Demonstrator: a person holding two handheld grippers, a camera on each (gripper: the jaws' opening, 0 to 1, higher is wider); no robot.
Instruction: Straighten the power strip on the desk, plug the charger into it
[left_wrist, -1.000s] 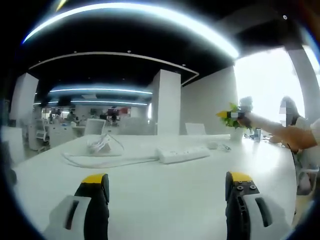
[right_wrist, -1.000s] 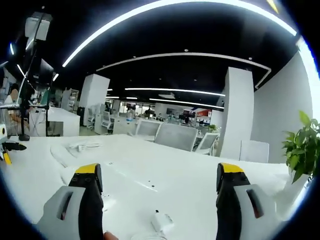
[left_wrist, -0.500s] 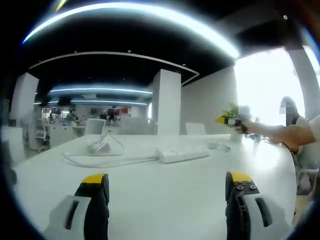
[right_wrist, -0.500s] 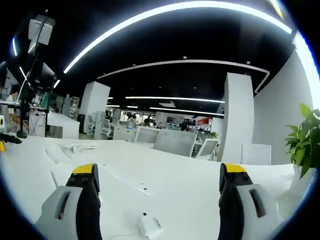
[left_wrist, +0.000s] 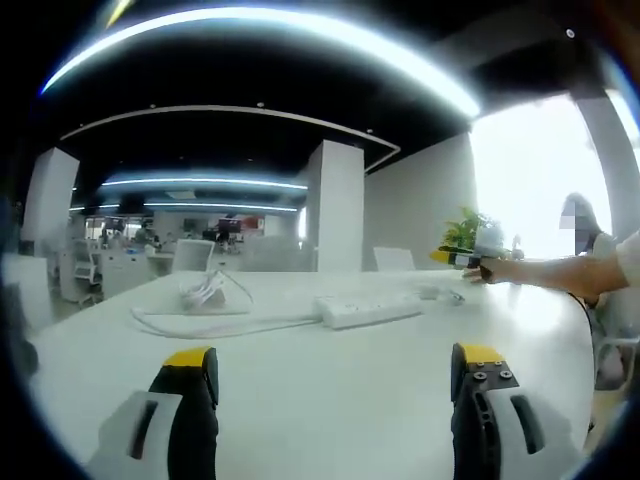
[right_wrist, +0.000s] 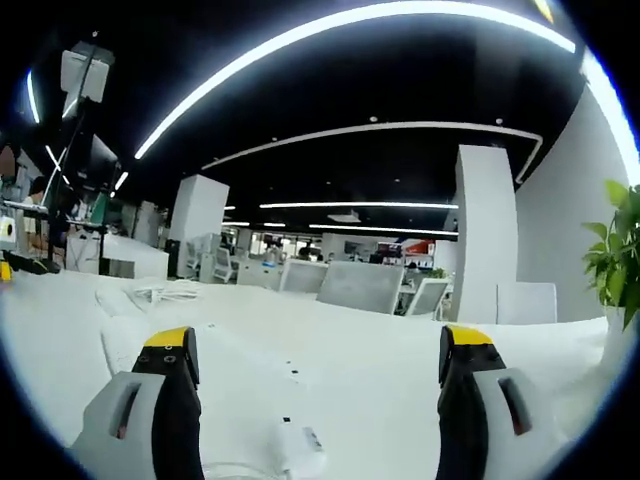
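Note:
A white power strip (left_wrist: 368, 311) lies on the white desk (left_wrist: 330, 380), far ahead of my left gripper (left_wrist: 335, 400), which is open and holds nothing. The strip's cable runs left to a loose coil (left_wrist: 205, 290). My right gripper (left_wrist: 455, 258), held in a hand, hovers low over the desk just right of the strip. From the right gripper view, the small white charger (right_wrist: 300, 447) lies on the desk between the open jaws of my right gripper (right_wrist: 318, 400), untouched. The washed-out power strip (right_wrist: 285, 375) lies just beyond it.
A potted plant (left_wrist: 465, 225) stands at the desk's far right, its leaves (right_wrist: 622, 250) close to the right gripper. A person's arm (left_wrist: 560, 272) reaches in from the right. Office chairs (right_wrist: 350, 285) and more desks stand beyond the far edge.
The right gripper has sunk from in front of the plant down toward the desk by the strip. In its own view the charger has slid lower and left. The left gripper has hardly moved.

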